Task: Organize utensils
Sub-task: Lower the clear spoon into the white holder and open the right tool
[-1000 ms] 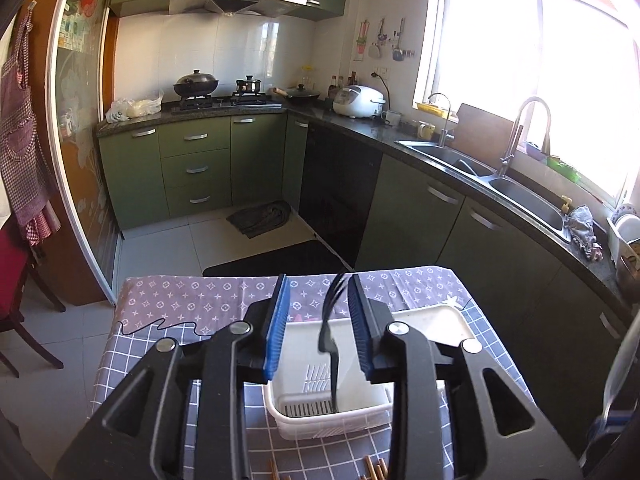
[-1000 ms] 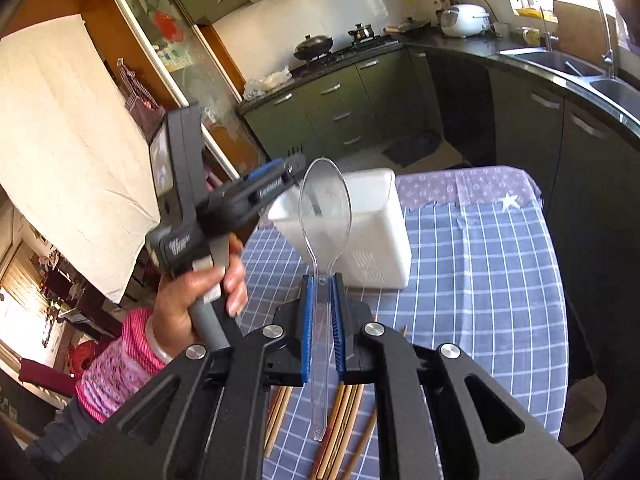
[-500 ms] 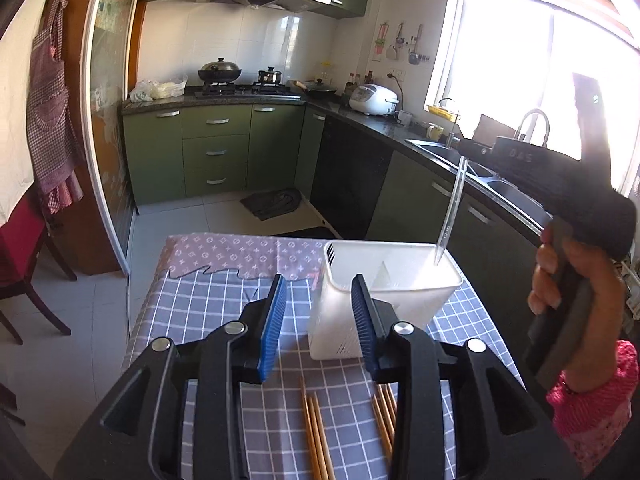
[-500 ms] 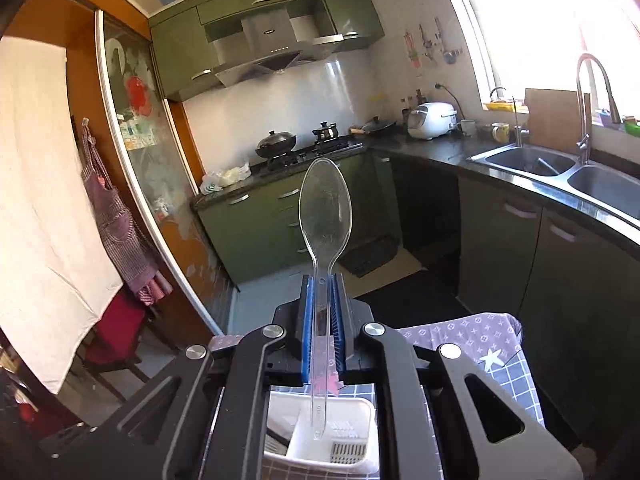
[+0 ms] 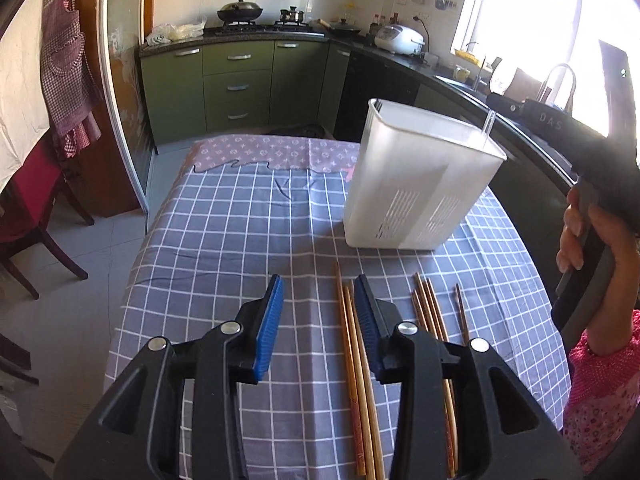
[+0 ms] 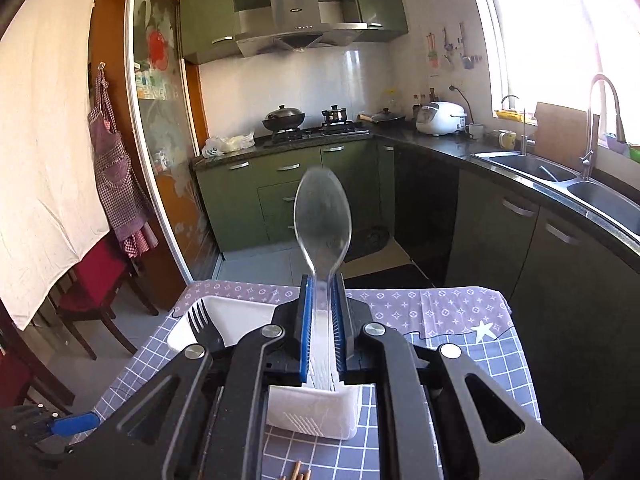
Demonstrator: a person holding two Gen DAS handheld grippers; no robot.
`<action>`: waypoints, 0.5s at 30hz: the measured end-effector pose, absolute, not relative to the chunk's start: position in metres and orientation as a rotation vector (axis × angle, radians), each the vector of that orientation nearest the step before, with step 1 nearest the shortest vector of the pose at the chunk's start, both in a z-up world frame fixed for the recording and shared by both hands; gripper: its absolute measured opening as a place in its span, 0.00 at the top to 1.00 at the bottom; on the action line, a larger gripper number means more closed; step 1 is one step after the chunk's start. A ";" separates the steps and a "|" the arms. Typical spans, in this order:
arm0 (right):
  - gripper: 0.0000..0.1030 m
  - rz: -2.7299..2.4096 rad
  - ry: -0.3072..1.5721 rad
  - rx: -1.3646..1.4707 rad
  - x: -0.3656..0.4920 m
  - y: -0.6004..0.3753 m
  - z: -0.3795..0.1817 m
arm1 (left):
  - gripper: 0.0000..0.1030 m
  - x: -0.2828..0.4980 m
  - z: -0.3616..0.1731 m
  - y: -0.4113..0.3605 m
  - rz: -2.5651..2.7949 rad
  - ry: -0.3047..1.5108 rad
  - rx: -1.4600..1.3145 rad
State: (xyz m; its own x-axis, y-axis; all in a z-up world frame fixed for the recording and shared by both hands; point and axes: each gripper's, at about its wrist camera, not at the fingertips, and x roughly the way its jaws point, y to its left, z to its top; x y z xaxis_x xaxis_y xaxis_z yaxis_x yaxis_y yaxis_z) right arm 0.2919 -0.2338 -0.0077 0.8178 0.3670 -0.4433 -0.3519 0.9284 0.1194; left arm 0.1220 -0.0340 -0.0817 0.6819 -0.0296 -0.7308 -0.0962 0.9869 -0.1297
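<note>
My left gripper (image 5: 318,284) is open and empty, low over the checked tablecloth, with a pair of wooden chopsticks (image 5: 354,344) just inside its right finger. More chopsticks (image 5: 430,312) lie to the right. The white utensil caddy (image 5: 420,184) stands beyond. My right gripper (image 6: 322,280) hovers over the caddy (image 6: 228,312) with its jaws opening. A clear plastic spoon (image 6: 322,216) stands between them, bowl up and handle down in the caddy, with a thin gap at each pad. A black fork (image 6: 202,322) stands in the caddy's left compartment.
A hand (image 5: 580,240) in a pink sleeve holds the right gripper at the table's right side. Green kitchen cabinets (image 5: 240,84) and a dark counter with a sink (image 6: 560,176) lie beyond the table. A red chair (image 5: 28,200) stands to the left.
My left gripper left the black fork in the caddy, then drew back and down over the chopsticks. My right gripper carried the spoon over the caddy, lowered its handle in, and its jaws widened slightly.
</note>
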 end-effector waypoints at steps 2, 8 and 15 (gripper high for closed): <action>0.81 0.375 0.478 0.026 0.282 -0.236 -0.009 | 0.64 0.121 -0.091 -0.035 0.039 0.854 -0.155; 0.81 0.343 0.489 0.045 0.244 -0.257 -0.008 | 0.62 0.133 -0.115 -0.038 0.005 0.981 -0.186; 0.81 0.303 0.636 0.096 0.182 -0.291 -0.058 | 0.63 0.151 -0.142 -0.043 0.003 1.081 -0.189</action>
